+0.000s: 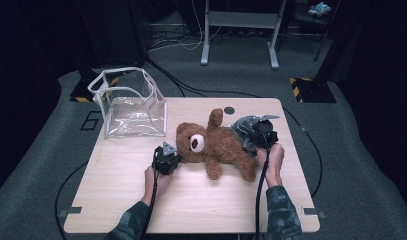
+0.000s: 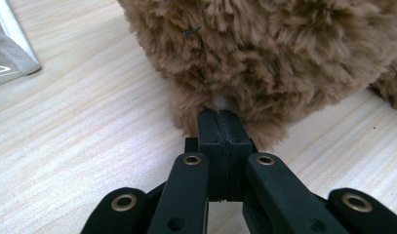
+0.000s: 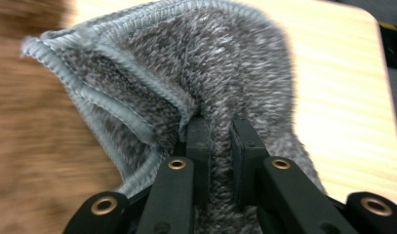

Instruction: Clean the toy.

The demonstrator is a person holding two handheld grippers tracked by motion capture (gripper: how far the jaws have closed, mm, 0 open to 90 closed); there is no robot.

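My left gripper: jaws fully closed, pinching tuft of fur at head of teddy bear. Bear lies on back, mid-table, head toward my left hand, one arm raised. My right gripper: jaws narrow, clamped on fold of grey knit garment at bear's lower body, ribbed hem visible beside brown fur. Clear plastic bag stands open at table's far left corner, apart from bear.

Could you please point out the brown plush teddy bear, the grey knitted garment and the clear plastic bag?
Brown plush teddy bear [image 1: 226, 145], high view, belly.
Grey knitted garment [image 3: 235, 73], right gripper view, knit face.
Clear plastic bag [image 1: 136, 117], high view, front wall.
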